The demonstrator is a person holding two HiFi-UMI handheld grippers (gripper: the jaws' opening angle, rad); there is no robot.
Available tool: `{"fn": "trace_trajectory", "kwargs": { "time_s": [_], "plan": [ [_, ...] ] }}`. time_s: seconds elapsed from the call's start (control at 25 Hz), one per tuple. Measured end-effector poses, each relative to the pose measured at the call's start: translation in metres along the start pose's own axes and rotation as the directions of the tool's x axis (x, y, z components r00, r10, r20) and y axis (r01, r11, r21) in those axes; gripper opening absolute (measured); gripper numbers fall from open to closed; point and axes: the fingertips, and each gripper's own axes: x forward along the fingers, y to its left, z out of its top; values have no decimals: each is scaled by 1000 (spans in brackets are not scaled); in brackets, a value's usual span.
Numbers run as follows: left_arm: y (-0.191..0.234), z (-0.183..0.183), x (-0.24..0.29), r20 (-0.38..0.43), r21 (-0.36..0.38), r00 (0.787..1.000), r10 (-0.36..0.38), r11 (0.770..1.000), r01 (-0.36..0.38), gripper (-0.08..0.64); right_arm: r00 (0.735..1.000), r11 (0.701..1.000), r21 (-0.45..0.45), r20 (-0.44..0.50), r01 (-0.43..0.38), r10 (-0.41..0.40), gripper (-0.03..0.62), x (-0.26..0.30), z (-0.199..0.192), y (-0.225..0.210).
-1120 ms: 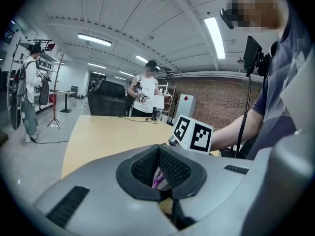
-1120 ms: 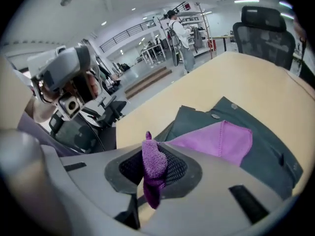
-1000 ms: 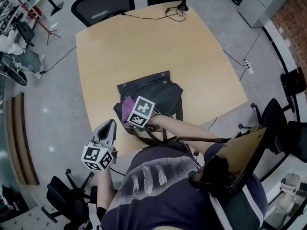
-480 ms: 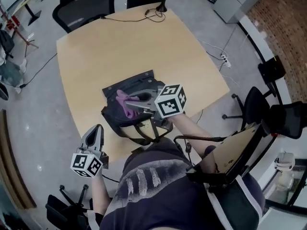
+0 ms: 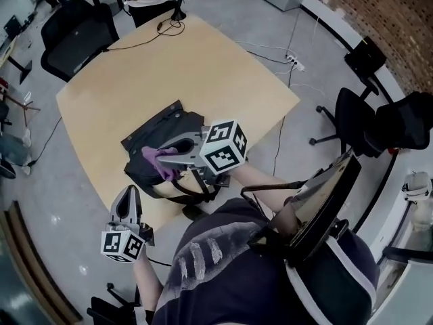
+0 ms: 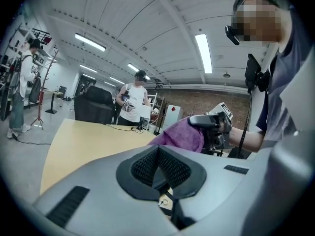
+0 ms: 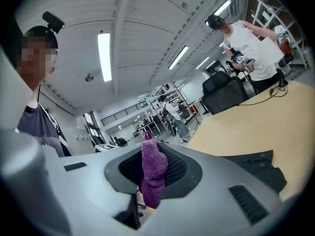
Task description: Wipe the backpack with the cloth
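Cloth [image 5: 157,158] sits pinched in right gripper [image 5: 168,161] jaws, directly over the backpack [image 5: 166,128]. Left gripper [image 5: 128,196], jaws pressed together, hangs farther off.

That cloth [image 5: 157,160] is looking fuzzy and nubby, the backpack [image 5: 166,124] is showing matt dark fabric, the table [image 5: 169,66] is looking smooth pale wood.

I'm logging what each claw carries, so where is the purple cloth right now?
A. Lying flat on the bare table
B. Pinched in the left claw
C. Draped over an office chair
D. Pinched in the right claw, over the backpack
D: the right gripper view shows the purple cloth pinched between the right claw jaws, over the dark backpack in the head view, while the left claw is shut on nothing.
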Motion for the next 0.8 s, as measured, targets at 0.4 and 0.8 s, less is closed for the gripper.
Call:
{"fn": "trace_trajectory", "kwargs": {
  "time_s": [0.4,0.8],
  "plan": [
    [-144,-54,1,-68,15,994,88,996,-88,8,991,991,38,48,-125,123,57,-124,-49,30],
    [-233,-72,-33,-49,3,984,170,985,-170,8,979,976,85,26,-202,200,57,-181,-89,78]
  ]
}}
